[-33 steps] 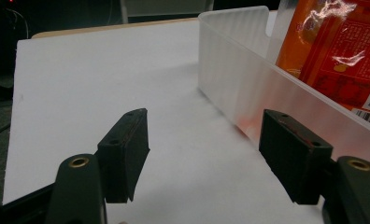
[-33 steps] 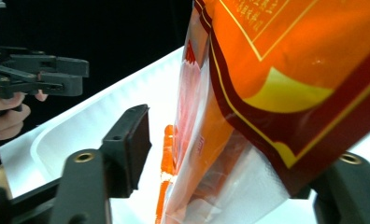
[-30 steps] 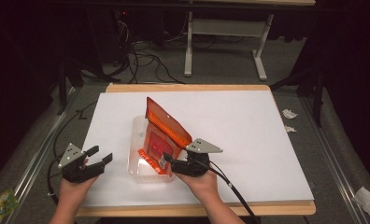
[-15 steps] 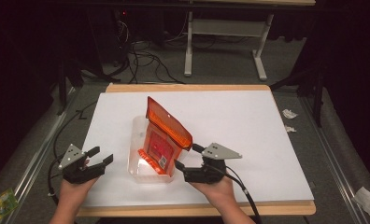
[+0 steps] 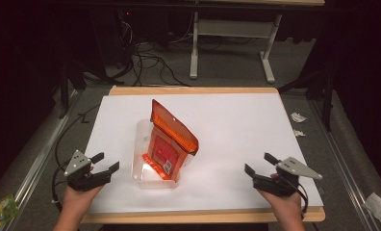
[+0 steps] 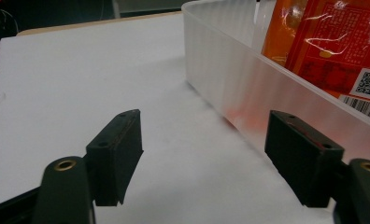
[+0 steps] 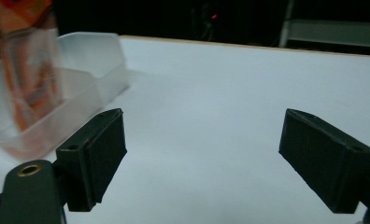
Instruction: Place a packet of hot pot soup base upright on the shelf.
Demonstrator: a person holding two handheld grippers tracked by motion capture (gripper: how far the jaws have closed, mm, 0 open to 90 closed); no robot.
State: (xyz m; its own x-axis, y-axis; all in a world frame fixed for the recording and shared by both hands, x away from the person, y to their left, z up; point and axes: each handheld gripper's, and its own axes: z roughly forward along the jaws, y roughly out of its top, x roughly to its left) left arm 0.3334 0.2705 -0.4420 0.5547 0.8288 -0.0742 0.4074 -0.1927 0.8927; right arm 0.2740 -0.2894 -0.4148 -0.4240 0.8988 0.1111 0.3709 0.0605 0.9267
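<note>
From the high view, one clear plastic bin [image 5: 150, 169] sits on the white table [image 5: 236, 125], a little left of the middle and toward the near edge, and one orange pouch [image 5: 171, 140] stands tilted inside it, its top flap leaning over the bin's right rim. The left gripper [image 5: 106, 163] rests on the table near the front-left corner, just beside the bin's left wall without touching it, its jaws spread wide with nothing between them. The right gripper [image 5: 259, 163] sits well apart from the bin near the front-right corner, jaws likewise spread wide on nothing; both pairs have just been opening. This view alone also takes in the two hands, the grey plates on the grippers, the cables [image 5: 145, 62] on the floor beyond the table and a few paper scraps [image 5: 298, 118] to its right. The left gripper view brings what the high view cannot: the bin's frosted wall [image 6: 248, 88] close beside the right-hand jaw, a red glow showing through it, and the pouch's [image 6: 332, 42] printed face with a QR code and a barcode. White tabletop lies between the two black jaws. The right gripper view shows the bin [image 7: 80, 88] off to the left, blurred, with the pouch [image 7: 26, 56] upright in it, and two parted jaws over bare table.
</note>
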